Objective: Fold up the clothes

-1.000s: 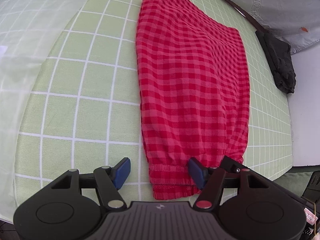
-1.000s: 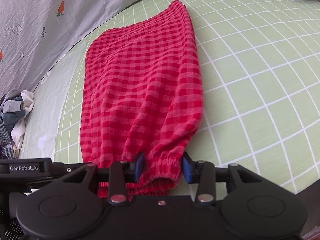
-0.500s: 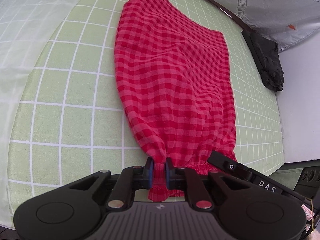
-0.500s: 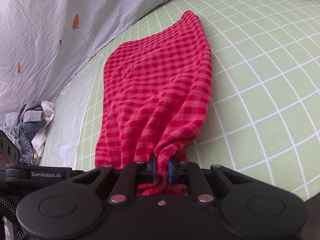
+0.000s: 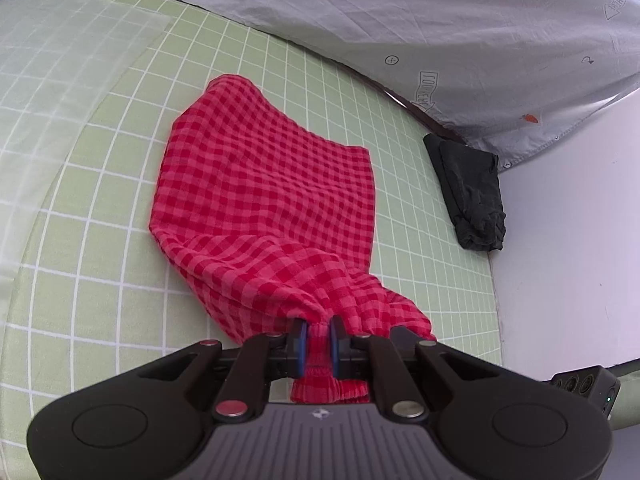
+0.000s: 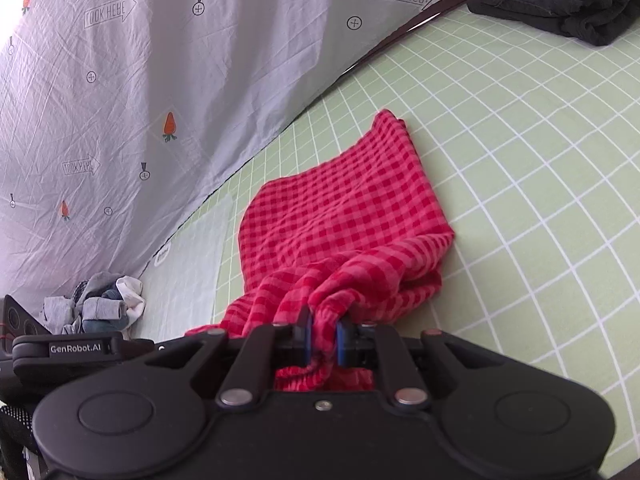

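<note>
Grey printed sheet (image 6: 168, 80) hangs behind a bed (image 5: 100, 208) covered in green grid cloth. Red checked garment (image 5: 264, 200) lies on the bed, its far end flat, its near elastic hem lifted and bunched. Dark garment (image 5: 476, 196) sits at the bed's edge. Left claw (image 5: 317, 342) and right claw (image 6: 323, 338) each grasp the hem.

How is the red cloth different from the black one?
The red cloth is checked; the black cloth is plain. The red one is bigger and pinched at its near end by both grippers; the black one lies untouched by the mat's edge. Both rest on the green mat.
</note>
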{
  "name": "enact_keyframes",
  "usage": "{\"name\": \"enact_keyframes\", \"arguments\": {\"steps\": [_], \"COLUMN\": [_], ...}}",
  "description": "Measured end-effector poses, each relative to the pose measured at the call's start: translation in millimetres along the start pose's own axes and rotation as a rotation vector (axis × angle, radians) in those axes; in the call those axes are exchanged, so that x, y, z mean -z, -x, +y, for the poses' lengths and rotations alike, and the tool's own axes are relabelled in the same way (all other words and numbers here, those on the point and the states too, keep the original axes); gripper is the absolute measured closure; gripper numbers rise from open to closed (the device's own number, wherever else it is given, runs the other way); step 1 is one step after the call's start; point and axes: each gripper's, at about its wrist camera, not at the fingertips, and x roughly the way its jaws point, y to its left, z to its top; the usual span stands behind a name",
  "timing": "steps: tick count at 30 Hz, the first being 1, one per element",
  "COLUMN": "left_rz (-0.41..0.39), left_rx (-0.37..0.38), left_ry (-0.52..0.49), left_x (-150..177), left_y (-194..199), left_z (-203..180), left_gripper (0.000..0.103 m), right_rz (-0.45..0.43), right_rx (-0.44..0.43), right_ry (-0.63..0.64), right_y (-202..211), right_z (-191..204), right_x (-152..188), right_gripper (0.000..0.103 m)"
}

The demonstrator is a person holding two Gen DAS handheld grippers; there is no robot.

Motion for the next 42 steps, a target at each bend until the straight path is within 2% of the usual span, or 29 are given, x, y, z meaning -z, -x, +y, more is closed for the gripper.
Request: {"name": "enact_keyframes", "arguments": {"steps": [10, 18, 20, 23, 24, 25, 27, 30, 34, 39, 42], "left_rz": [-0.042, -0.046, -0.053, -0.101, -0.122, -0.153, -0.225, -0.285, -0.23, -0.125, -0.099], "left_rx": [-0.01, -0.037, -0.048, -0.081, -0.093, -0.11, -0.138, -0.157, -0.2, -0.278, -0.324], "left_ry": [0.022, 0.067, 0.09, 0.112, 0.115, 0.116, 0.137, 0.152, 0.055, -0.091, -0.14], "left_x": [-63.3, -137.2, -155.8, -178.9, -185.7, -191.0, -197.1, -201.1, -190.4, -165.3, -157.0], "left_y": [-17.7, -65.4, -78.5, -87.9, -89.4, -87.2, -78.7, -66.3, -68.0, -88.4, -100.0], "left_z": [-7.4, 20.8, 30.3, 40.5, 43.2, 45.6, 51.9, 60.6, 57.5, 44.3, 39.5], "left_gripper": [0.091, 0.09, 0.088, 0.078, 0.074, 0.071, 0.056, 0.047, 0.044, 0.041, 0.041], "right_rz": [0.006, 0.066, 0.084, 0.078, 0.054, 0.029, -0.044, -0.082, -0.051, 0.015, 0.043], "right_rx": [-0.023, -0.004, 0.009, 0.026, 0.035, 0.044, 0.079, 0.11, 0.173, 0.138, 0.164], "right_ry": [0.016, 0.07, 0.068, 0.043, 0.059, 0.084, 0.14, 0.175, 0.262, 0.347, 0.454], "right_y": [-44.1, -114.6, -135.3, -158.7, -162.2, -162.2, -156.4, -148.2, -147.4, -156.6, -171.4], "right_z": [7.6, 13.7, 10.8, 3.2, 3.9, 5.5, 8.8, 5.3, 1.1, 6.3, 17.1], "right_x": [-61.1, -122.6, -137.4, -156.4, -162.8, -167.3, -174.7, -177.4, -164.9, -142.6, -133.2], "right_gripper": [0.091, 0.09, 0.087, 0.078, 0.074, 0.064, 0.055, 0.052, 0.048, 0.048, 0.047]}}
